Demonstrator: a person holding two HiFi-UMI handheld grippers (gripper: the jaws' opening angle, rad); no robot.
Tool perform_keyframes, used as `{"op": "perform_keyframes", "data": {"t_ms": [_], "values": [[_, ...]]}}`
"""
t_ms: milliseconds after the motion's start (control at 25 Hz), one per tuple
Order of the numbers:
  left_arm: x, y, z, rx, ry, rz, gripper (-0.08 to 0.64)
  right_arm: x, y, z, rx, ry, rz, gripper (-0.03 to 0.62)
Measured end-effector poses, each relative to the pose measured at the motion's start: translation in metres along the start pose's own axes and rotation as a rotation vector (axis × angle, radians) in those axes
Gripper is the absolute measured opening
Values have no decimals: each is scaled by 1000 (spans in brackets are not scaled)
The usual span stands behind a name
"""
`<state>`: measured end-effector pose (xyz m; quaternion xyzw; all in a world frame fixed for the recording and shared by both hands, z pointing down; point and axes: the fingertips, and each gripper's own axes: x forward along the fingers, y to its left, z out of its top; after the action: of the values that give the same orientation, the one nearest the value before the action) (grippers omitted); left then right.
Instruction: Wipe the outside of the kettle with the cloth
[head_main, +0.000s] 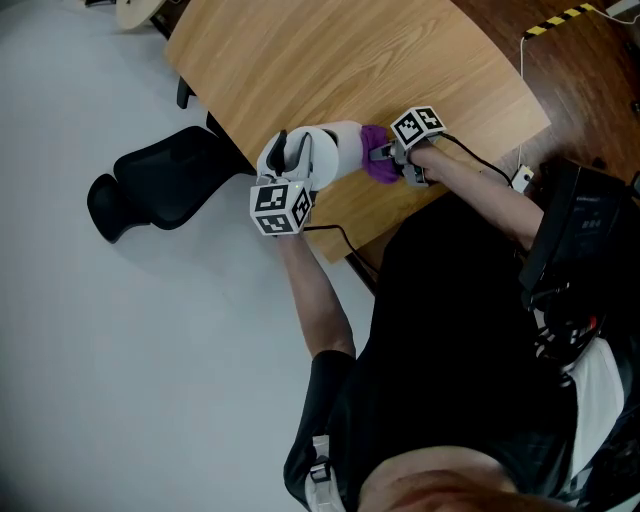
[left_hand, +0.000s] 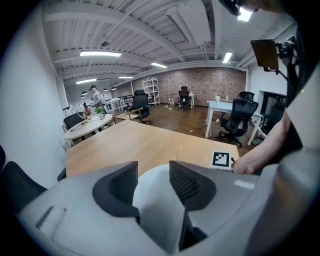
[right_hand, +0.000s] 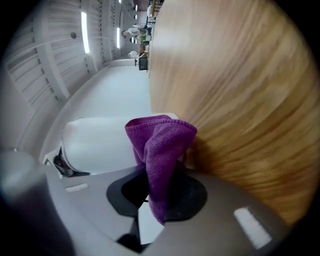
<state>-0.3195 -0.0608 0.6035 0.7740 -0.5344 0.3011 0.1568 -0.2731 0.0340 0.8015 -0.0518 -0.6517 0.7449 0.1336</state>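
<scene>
A white kettle (head_main: 335, 150) lies on its side near the front edge of the wooden table (head_main: 350, 60). My left gripper (head_main: 292, 160) is at the kettle's left end. In the left gripper view its jaws stand wide on either side of a rounded white part of the kettle (left_hand: 155, 200), and the pads do not visibly press on it. My right gripper (head_main: 385, 155) is at the kettle's right end, shut on a purple cloth (head_main: 375, 168). In the right gripper view the cloth (right_hand: 160, 145) bunches out of the jaws against the kettle (right_hand: 100, 142).
A black office chair (head_main: 160, 180) stands on the grey floor left of the table. A black device (head_main: 580, 230) hangs at the person's right side. The table's front edge runs just below both grippers. Other desks and chairs (left_hand: 235, 117) stand far behind.
</scene>
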Motion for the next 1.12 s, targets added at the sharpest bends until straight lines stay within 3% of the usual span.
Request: {"op": "perform_keyframes", "data": {"t_ms": [160, 400, 480, 680, 800, 960, 1120], "values": [[0, -4, 0, 9, -11, 3, 100, 2, -27, -1, 13, 7, -90, 46], [0, -1, 1, 9, -11, -4, 101, 2, -23, 0, -5, -3, -75, 48], [1, -2, 1, 8, -10, 0, 101, -7, -7, 0, -11, -28, -16, 49], [2, 1, 3, 15, -12, 6, 101, -50, 96, 10, -25, -145, 265, 49], [2, 4, 1, 13, -13, 7, 101, -64, 138, 9, 63, -160, 296, 48], [3, 2, 0, 15, -12, 10, 101, -48, 164, 13, -83, -112, 399, 48], [4, -4, 2, 23, -13, 9, 100, -45, 144, 13, -39, -118, 366, 54]]}}
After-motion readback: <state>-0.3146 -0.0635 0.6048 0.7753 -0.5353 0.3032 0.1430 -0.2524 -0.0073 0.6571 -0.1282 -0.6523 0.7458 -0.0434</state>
